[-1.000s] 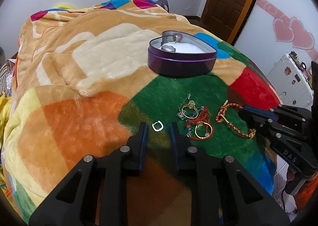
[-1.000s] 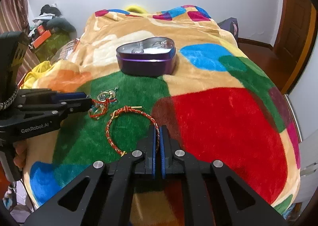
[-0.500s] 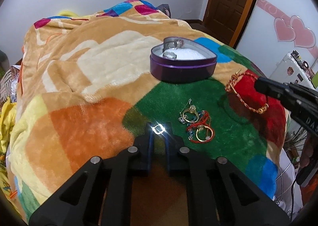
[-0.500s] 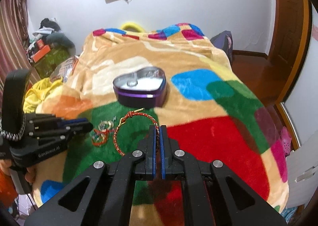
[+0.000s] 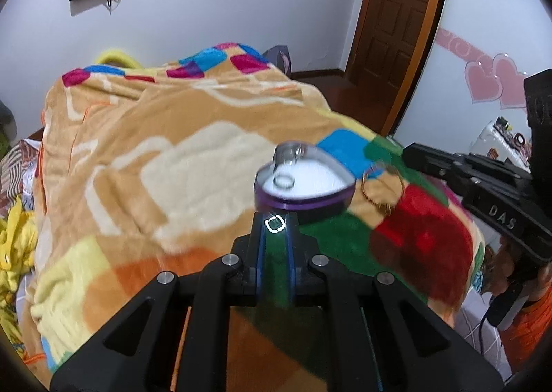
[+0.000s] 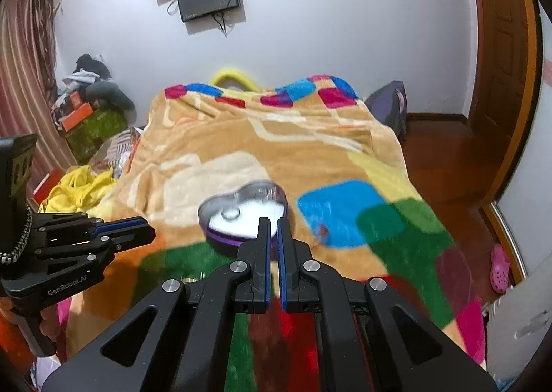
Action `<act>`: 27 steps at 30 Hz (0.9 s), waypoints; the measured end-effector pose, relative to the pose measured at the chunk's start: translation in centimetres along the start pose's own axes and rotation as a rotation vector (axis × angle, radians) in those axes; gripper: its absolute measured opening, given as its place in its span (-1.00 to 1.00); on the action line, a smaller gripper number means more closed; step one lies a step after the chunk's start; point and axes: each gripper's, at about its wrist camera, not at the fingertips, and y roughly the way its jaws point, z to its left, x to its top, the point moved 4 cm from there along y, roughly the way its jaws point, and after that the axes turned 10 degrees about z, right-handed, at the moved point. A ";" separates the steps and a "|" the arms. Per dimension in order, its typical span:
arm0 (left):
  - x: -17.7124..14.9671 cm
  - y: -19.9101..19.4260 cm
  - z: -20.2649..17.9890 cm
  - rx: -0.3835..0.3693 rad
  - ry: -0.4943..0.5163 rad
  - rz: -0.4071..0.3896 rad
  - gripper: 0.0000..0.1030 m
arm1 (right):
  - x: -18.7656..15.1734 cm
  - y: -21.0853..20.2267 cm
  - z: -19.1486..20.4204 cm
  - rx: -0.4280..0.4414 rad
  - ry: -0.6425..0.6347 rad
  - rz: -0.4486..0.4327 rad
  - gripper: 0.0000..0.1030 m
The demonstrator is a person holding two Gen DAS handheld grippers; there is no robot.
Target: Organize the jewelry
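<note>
A bed (image 5: 145,157) covered by a plush blanket in tan, orange, green, red and blue patches fills both views. At the left, in the left wrist view, the left hand-held gripper (image 5: 275,223) is clenched on a small silver ring (image 5: 275,223), pinched between its fingertips and lifted clear of the blanket. Just beyond it sits an open purple heart-shaped tin (image 5: 303,185) with a white lining and two rings inside. To the right of the tin a red and gold bracelet (image 5: 381,190) hangs in the air, blurred, from the tip of the right hand-held gripper (image 6: 270,221), which reaches in from the right edge. Seen from its own camera, the right hand-held gripper has its jaws nearly closed and points at the tin; the bracelet is hidden there.
</note>
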 end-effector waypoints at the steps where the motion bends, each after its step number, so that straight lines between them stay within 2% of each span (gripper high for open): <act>1: 0.4 0.0 0.0 -0.001 0.000 -0.007 -0.81 | 0.3 0.0 0.1 0.005 -0.005 -0.003 -0.94; 7: 1.9 0.5 0.1 -0.015 0.001 -0.028 -0.81 | 0.9 0.1 0.5 0.017 -0.039 -0.012 -0.94; 15: 2.1 1.4 0.2 -0.025 0.007 -0.024 -0.81 | 0.2 0.4 -0.2 0.011 -0.044 0.016 -0.94; 18: 1.9 1.4 0.2 -0.014 0.018 -0.029 -0.81 | -0.2 -0.2 -0.7 -0.033 -0.038 0.002 -0.93; 20: 1.7 1.5 0.3 -0.014 0.021 -0.028 -0.81 | -0.7 0.1 -1.2 -0.059 -0.044 0.037 -0.91; 21: 1.6 1.6 0.3 -0.020 0.019 -0.024 -0.81 | -1.0 0.6 -1.5 -0.069 -0.042 0.069 -0.80; 24: 1.5 1.8 0.5 -0.027 0.013 -0.017 -0.81 | -1.7 1.8 -2.8 -0.099 -0.008 0.130 -0.21; 27: 1.2 1.9 0.7 -0.034 0.010 -0.016 -0.81 | -2.2 2.9 -3.9 -0.117 0.024 0.156 -0.16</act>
